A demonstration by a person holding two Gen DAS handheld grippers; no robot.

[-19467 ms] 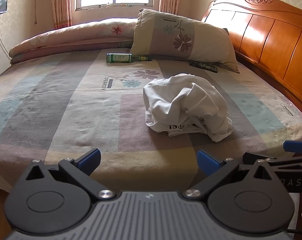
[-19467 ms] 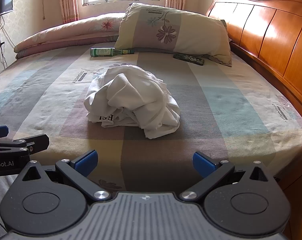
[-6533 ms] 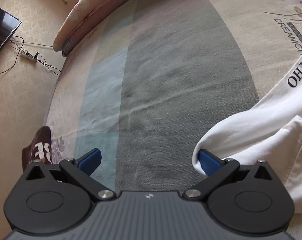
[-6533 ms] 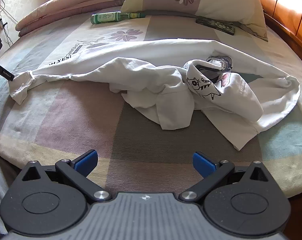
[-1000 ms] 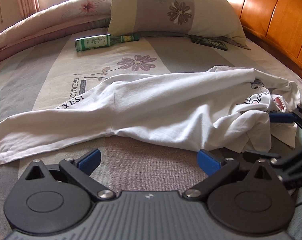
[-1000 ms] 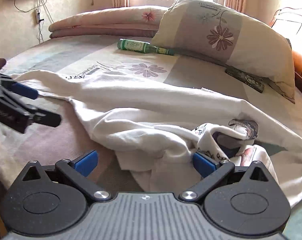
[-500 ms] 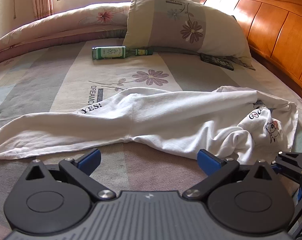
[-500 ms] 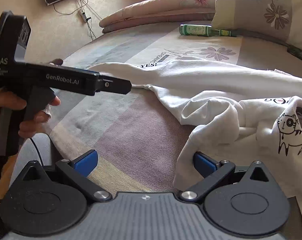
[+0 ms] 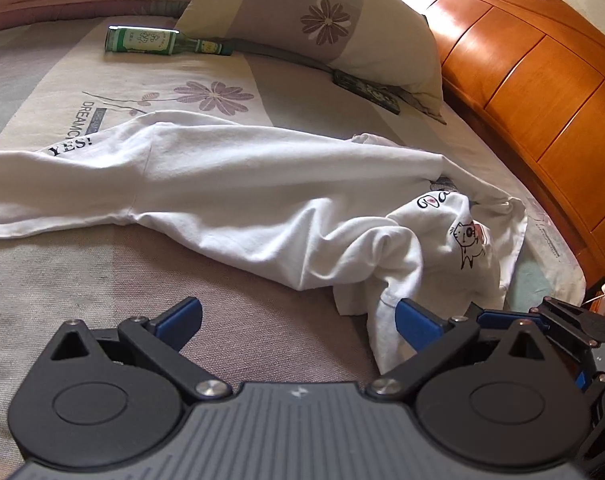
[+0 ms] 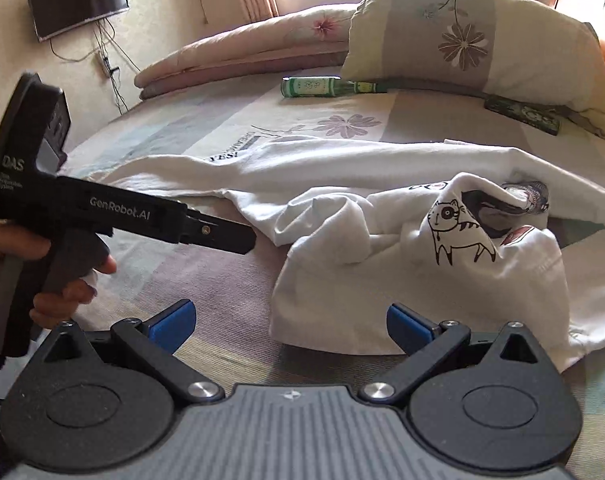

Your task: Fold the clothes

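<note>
- Left gripper (image 9: 298, 316) rides low over the bed (image 9: 62, 264), fingers spread wide with nothing between them; its right blue pad sits just against a hanging corner of the white shirt (image 9: 262, 200).
- Right gripper (image 10: 288, 322) likewise released and empty, nosed up to the near hem of the bunched end, which lies between its pads but is not pinched.
- From the right wrist view I see my left hand (image 10: 42, 276) wrapped round the left tool's handle, so that tool is aimed across the bed toward the same clump.
- Shirt lies as a long band across the mattress: left part drawn out fairly flat, "YES!" lettering showing; right part heaped and twisted, a cat print turned up on a fold.
- My read: the garment is neither flat nor folded. The heap hides the hem and one sleeve, so both tools are placed at that end, probably to open it out.
- Snag risk: layers in the heap overlap, so a pinch there may catch more than one.
- Farther back, well clear of the shirt: green bottle (image 9: 150, 42) on its side, dark flat object (image 9: 366, 92) by the pillow (image 9: 314, 20), wooden headboard (image 9: 534, 76) to the right.
</note>
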